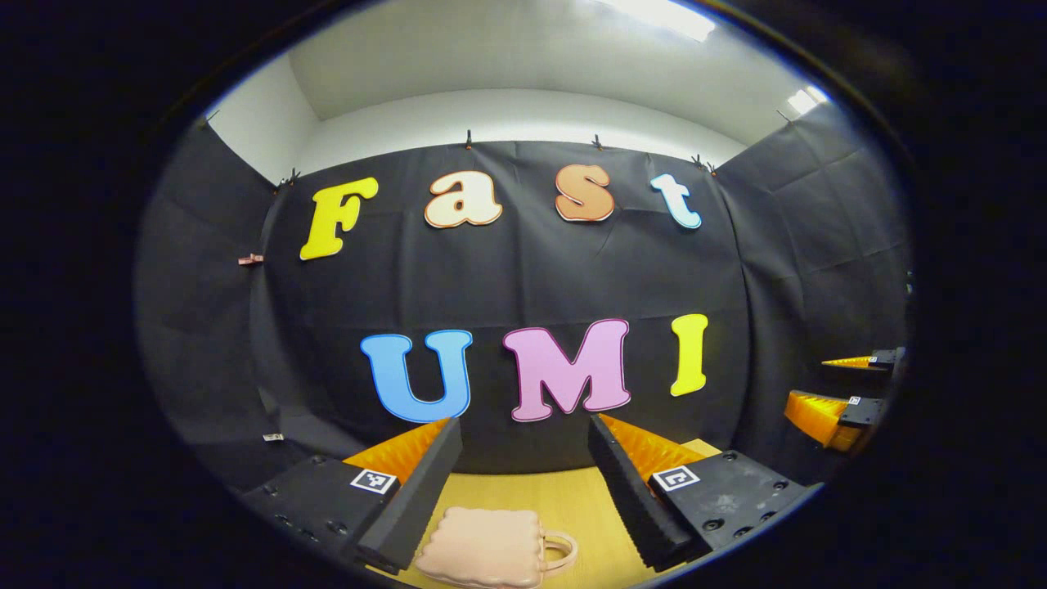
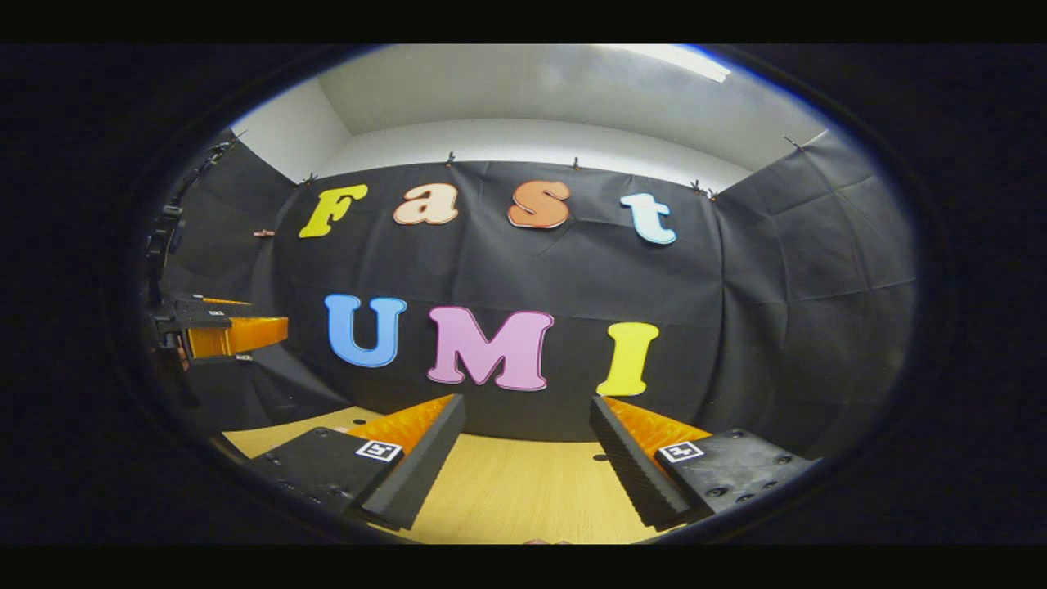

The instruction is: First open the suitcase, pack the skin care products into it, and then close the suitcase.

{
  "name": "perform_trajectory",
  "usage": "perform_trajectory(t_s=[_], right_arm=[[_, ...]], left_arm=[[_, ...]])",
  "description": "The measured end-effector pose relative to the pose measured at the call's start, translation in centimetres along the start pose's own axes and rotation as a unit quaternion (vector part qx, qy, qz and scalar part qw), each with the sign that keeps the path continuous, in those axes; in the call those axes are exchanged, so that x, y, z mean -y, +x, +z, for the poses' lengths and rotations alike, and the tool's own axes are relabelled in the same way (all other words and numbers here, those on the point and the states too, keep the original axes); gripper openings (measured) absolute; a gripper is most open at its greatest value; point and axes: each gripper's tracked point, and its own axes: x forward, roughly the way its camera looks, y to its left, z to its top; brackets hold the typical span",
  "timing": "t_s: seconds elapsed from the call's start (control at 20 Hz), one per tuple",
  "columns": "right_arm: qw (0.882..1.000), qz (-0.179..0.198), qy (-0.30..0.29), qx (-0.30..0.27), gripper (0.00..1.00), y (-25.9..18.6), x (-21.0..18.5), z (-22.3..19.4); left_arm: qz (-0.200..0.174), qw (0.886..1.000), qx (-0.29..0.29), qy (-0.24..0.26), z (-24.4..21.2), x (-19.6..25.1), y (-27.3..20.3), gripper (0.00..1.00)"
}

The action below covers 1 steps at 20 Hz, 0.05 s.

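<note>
In the left gripper view, the left gripper [image 1: 523, 483] sits with its two fingers spread wide apart and nothing between them, so it's released and holding nothing. Down past the fingertips there's a wooden table [image 1: 564, 491], and lying flat on it near the bottom edge is a small pink quilted suitcase [image 1: 483, 546] with its handle loop sticking out to the right. It looks closed from here, and it lies just beyond the left finger, not touched by either one. The far edge of the table runs right up to the black cloth wall [image 1: 523, 270], so there isn't much depth behind the case, though the bare wood to its right looks free. Off at the right edge of this view the right gripper [image 1: 851, 388] pokes in, well apart from the case, fingers open too. In the right gripper view, that gripper [image 2: 527, 458] again has its fingers spread wide with plain bare tabletop [image 2: 515, 491] between and beyond them, gripping nothing. A sliver of something pinkish shows at the very bottom edge, too small to tell what. The left gripper [image 2: 221, 331] hangs in at the far left, raised above the table, and the cloth wall [image 2: 736, 311] wraps around the back and right side.
</note>
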Motion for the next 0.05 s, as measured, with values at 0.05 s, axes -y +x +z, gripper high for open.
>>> perform_trajectory(t_s=[0.05], right_arm=[[1.0, -0.004, 0.004, 0.001, 0.97, 0.06, 0.08, 0.09]], left_arm=[[-0.003, 1.0, 0.003, 0.004, 0.16, 0.14, 0.17, 0.98]])
